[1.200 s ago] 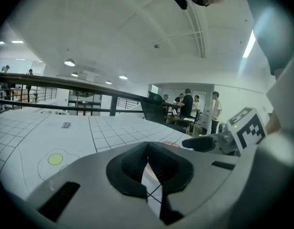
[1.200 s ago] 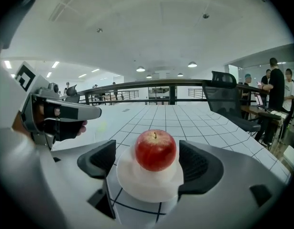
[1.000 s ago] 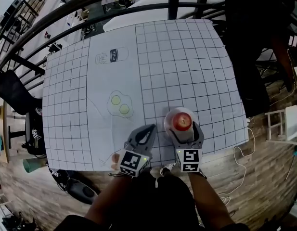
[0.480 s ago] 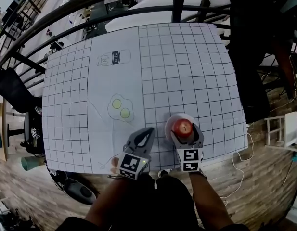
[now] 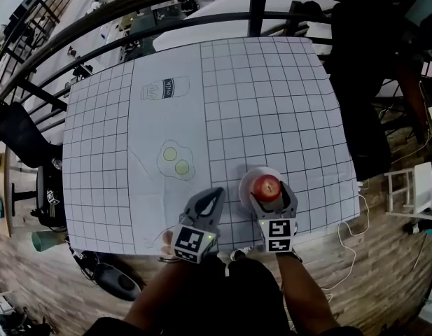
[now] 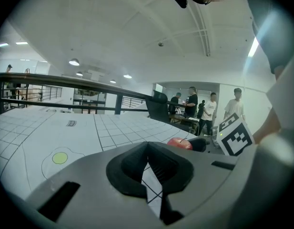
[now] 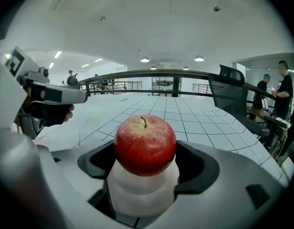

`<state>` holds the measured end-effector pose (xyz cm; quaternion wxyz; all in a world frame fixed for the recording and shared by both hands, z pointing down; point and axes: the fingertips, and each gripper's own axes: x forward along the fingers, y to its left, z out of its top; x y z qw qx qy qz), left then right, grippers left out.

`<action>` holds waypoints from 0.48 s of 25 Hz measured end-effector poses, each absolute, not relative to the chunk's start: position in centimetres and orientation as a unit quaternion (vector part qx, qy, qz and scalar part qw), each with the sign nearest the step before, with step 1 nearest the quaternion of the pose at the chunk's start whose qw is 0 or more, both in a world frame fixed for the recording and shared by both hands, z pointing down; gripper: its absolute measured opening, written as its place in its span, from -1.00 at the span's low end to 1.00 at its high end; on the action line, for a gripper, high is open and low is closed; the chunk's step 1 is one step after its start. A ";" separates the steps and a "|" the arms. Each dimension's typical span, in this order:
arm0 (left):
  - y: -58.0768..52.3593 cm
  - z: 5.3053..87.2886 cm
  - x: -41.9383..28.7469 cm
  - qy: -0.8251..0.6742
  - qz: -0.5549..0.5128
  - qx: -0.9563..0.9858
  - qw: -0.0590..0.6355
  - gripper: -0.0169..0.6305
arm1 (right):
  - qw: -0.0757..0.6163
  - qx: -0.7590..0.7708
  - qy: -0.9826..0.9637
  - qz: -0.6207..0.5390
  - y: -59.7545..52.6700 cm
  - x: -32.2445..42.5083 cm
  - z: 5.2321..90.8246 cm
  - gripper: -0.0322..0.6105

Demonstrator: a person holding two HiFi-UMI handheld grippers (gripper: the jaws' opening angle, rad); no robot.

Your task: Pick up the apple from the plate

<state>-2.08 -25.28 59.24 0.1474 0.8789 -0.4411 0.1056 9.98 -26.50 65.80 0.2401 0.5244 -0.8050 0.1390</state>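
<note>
A red apple (image 5: 267,185) sits on a small white plate (image 5: 246,179) near the table's front edge. My right gripper (image 5: 273,192) has its jaws around the apple, one pressed against each side. The right gripper view shows the apple (image 7: 145,144) filling the gap between the dark pads (image 7: 198,168), with the plate (image 7: 142,192) below it. To the left, my left gripper (image 5: 215,195) is shut and empty over the cloth. Its own view shows the jaws of the left gripper (image 6: 149,168) closed, with the apple (image 6: 180,143) off to its right.
A white grid cloth (image 5: 272,96) covers the table and carries drawings of a fried egg (image 5: 175,159) and a bottle (image 5: 163,87). A dark railing (image 5: 201,12) runs behind the far edge. Several people (image 6: 204,111) stand beyond the table's right side.
The right gripper stays around the apple on the plate, and the left gripper stays shut beside it. Only the head view has shifted slightly.
</note>
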 end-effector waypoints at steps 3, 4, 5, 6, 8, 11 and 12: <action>-25.1 59.2 -2.3 -0.440 0.107 0.880 0.142 -0.88 | 0.230 0.525 -0.809 0.132 -26.2 10.0 64.3 0.37; -25.0 59.2 -2.4 -0.440 0.106 0.880 0.146 -0.88 | 0.226 0.525 -0.810 0.130 -26.1 10.0 63.8 0.37; -24.9 59.2 -2.4 -0.441 0.103 0.879 0.151 -0.88 | 0.223 0.526 -0.811 0.127 -26.0 10.1 63.2 0.37; -24.9 58.9 -2.5 -0.442 0.097 0.878 0.156 -0.88 | 0.219 0.527 -0.812 0.124 -25.9 10.2 62.5 0.37; -24.9 57.9 -2.6 -0.446 0.086 0.877 0.158 -0.88 | 0.210 0.528 -0.815 0.114 -25.6 10.2 60.8 0.37; -24.7 56.3 -2.6 -0.449 0.076 0.878 0.147 -0.88 | 0.193 0.532 -0.818 0.102 -25.4 10.2 58.0 0.37; -24.6 55.8 -2.5 -0.448 0.073 0.880 0.141 -0.88 | 0.188 0.534 -0.819 0.096 -25.3 10.2 57.1 0.37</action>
